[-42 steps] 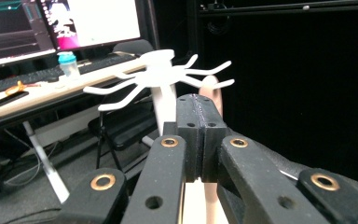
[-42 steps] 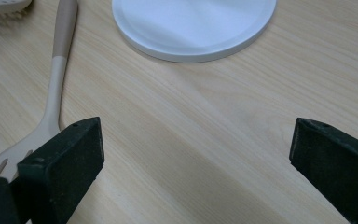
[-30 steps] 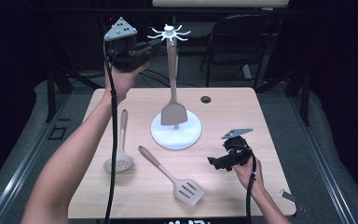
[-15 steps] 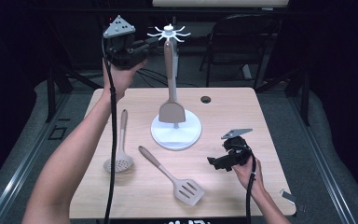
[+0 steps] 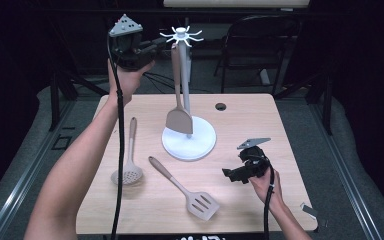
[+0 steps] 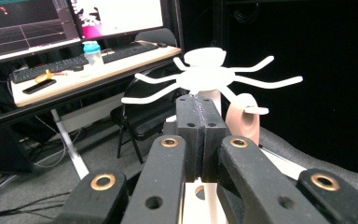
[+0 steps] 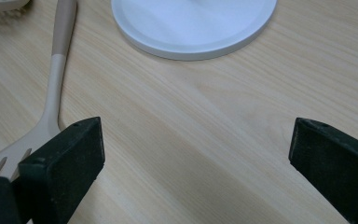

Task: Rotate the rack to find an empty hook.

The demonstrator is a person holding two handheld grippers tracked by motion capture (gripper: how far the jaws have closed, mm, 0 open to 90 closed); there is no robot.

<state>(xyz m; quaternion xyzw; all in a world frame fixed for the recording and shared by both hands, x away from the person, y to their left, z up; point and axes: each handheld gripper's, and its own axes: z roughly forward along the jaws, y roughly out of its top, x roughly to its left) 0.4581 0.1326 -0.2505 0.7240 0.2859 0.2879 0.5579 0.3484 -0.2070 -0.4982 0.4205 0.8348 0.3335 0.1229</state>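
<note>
While the smooth beige spatula (image 5: pixel 179 112) hangs by its handle loop from a prong of the white, spider-armed rack (image 5: pixel 182 36), the left gripper (image 6: pixel 199 111) sits just beside that loop, jaws together and empty. Right gripper (image 7: pixel 196 163): jaws wide apart over bare pale wood-grain table (image 5: pixel 280 130) beside the slotted turner (image 5: pixel 187 191).

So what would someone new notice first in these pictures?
Likely the white utensil stand mid-table, a beige spatula hanging from one hook. The left gripper, jaws shut, is raised beside the stand's top. A slotted turner and a skimmer lie on the table.
</note>
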